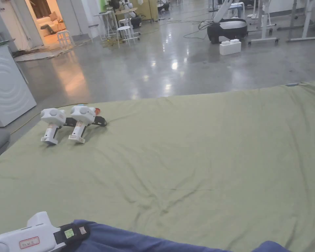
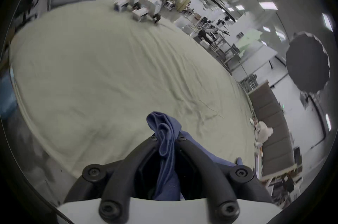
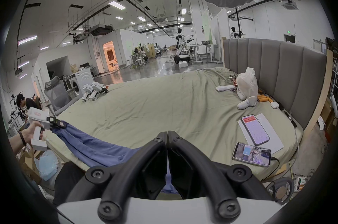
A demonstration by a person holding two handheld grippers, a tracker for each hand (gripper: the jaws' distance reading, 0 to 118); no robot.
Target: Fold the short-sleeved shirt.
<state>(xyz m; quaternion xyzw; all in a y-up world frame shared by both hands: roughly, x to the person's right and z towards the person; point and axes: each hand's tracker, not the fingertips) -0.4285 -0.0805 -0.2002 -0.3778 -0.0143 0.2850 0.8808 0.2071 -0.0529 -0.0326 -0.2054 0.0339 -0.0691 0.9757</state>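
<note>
At the near edge of the head view, the white-bodied left gripper [image 1: 75, 232] pokes in from the lower left corner with the soft blue short-sleeved shirt [image 1: 127, 241] spreading away from its black tip; most of both is cut off by the frame, so its jaw state cannot be read here. Far beyond the tip, two spare white grippers [image 1: 70, 123] lie on the wrinkled pale green bedsheet [image 1: 202, 151].

In the left gripper view the two black jaws are closed down to a narrow gap on a bunched fold of the shirt, which rises just past the tips and hangs back toward the camera. My guess is that this is a corner or hem, pinched so the cloth can be spread out.

In the right gripper view the right gripper [image 3: 167, 133] has its jaws pressed fully together. Blue cloth shows behind and below them, but whether any sits between the pads is hidden. To its left, the shirt sags from the other gripper across the bed edge. Two phones [image 3: 253, 142] lie to the right.
</note>
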